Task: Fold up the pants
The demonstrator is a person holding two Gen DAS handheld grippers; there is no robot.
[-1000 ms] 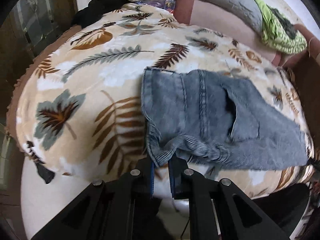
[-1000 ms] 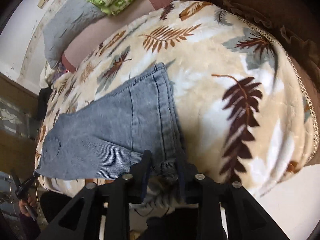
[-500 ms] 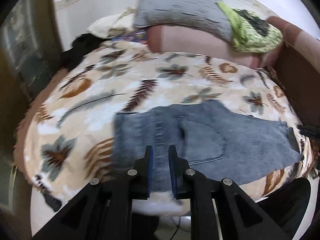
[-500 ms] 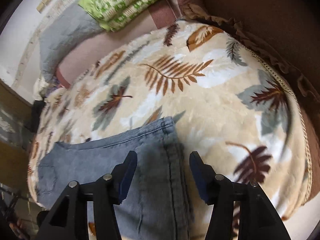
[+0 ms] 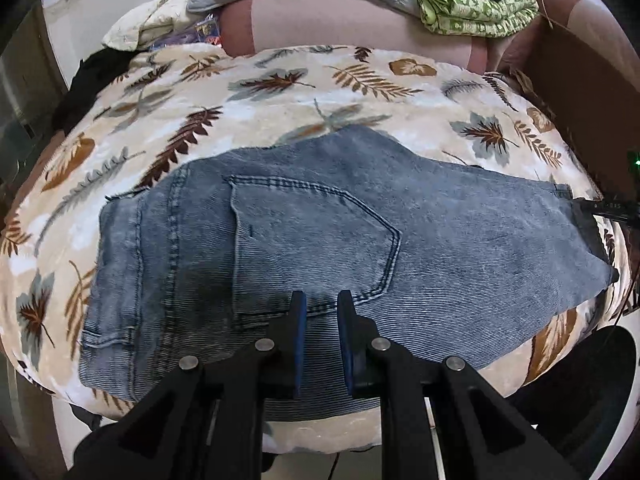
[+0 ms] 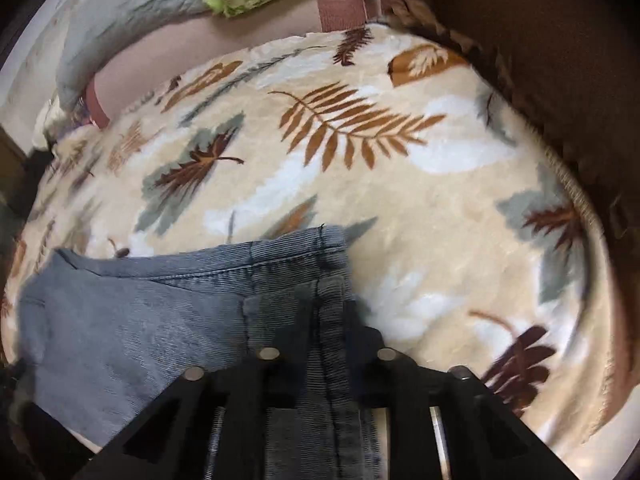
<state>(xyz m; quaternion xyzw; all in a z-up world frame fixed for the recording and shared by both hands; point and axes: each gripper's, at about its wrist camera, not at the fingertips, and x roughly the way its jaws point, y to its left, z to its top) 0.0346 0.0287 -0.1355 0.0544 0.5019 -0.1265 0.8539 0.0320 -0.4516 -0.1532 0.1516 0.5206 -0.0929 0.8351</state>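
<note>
Denim pants [image 5: 420, 240] lie flat on the bed [image 5: 280, 120]. My left tongs [image 5: 322, 312] hover nearly closed, empty. My right tongs [image 6: 320, 344] are closing on hem fabric at 6 o'clock. Soft, heavyish; grip seams.

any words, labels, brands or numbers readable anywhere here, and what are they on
None can be read.
Jeans: no tag or brand patch in view.
Green patterned cloth: pale block shapes that may be letters, too small and crumpled to read.
Colourful packet by the pillows: print too blurred to read.
Black device at the right edge: tiny pale marks, unreadable.
</note>
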